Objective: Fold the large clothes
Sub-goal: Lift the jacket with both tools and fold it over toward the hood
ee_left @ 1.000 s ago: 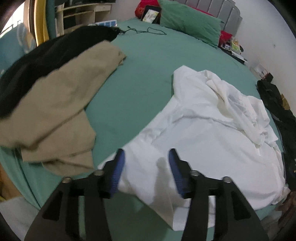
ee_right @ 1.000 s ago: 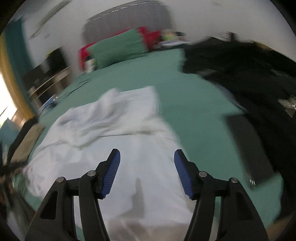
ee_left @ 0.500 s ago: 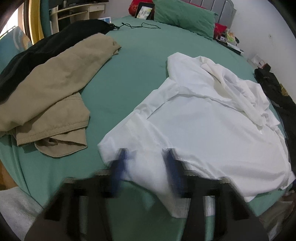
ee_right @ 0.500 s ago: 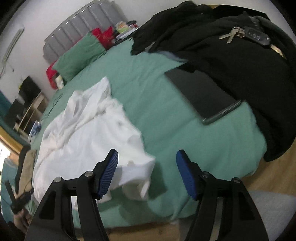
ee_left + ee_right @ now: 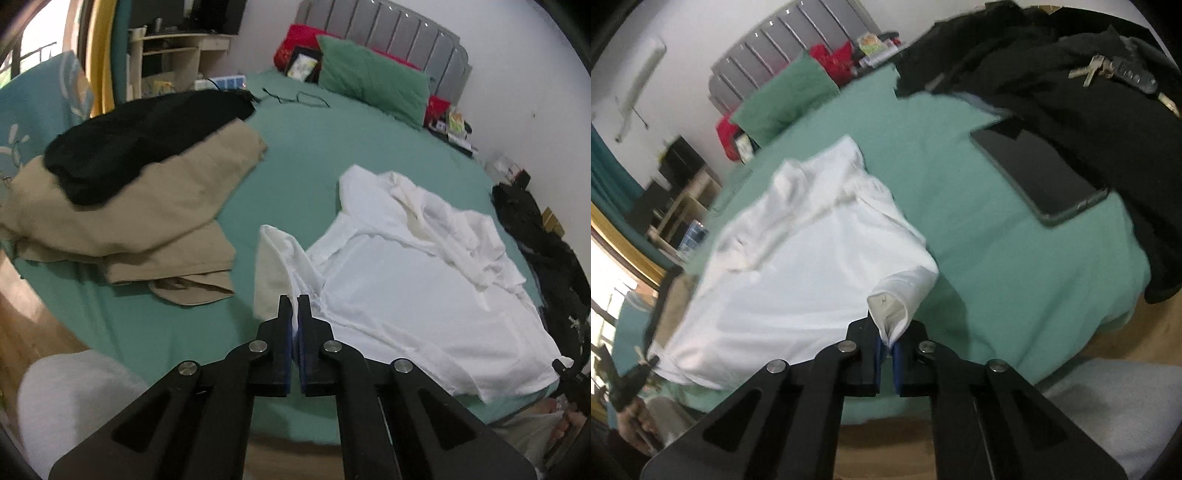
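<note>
Two near corners of white shirt (image 5: 413,295) pinched: left gripper (image 5: 294,306), right gripper (image 5: 886,341) both clamped on fabric. Folding barely begun; tan garment (image 5: 147,221), upper left, untouched.

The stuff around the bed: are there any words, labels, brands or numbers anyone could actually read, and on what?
None can be read.
Framed picture by the green pillow: a print, no legible words.
Packets beside the bed: too blurred.
Key fob with the keys on the black clothes: buttons only, markings too small.
Phone: screen dark.
White shirt held by both claws: no label showing.
</note>
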`<state>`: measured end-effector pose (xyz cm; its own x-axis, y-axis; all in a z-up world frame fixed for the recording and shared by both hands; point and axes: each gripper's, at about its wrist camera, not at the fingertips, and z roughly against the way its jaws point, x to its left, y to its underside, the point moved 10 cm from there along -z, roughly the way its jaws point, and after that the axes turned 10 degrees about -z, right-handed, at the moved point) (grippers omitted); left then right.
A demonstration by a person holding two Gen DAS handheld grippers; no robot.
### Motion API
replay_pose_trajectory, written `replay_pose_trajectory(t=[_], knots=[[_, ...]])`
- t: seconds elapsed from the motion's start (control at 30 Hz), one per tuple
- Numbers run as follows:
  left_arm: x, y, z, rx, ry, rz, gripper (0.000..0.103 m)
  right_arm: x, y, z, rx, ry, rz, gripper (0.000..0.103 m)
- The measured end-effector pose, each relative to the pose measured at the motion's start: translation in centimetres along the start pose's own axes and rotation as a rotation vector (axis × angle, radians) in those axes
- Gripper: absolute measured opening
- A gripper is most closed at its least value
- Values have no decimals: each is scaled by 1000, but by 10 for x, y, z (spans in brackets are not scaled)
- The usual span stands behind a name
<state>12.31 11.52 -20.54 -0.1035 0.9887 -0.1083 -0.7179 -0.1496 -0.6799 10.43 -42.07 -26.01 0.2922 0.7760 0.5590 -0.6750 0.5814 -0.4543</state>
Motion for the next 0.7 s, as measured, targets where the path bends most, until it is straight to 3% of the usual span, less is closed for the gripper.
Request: replay_pose_trajectory(t=[0.37, 0.7], knots=[[12, -13, 52, -79, 15, -11, 1, 34, -8, 52, -46, 10, 129, 4], [0, -22, 101, -158, 54, 8, 1, 35, -17, 99, -94, 11, 171, 4]])
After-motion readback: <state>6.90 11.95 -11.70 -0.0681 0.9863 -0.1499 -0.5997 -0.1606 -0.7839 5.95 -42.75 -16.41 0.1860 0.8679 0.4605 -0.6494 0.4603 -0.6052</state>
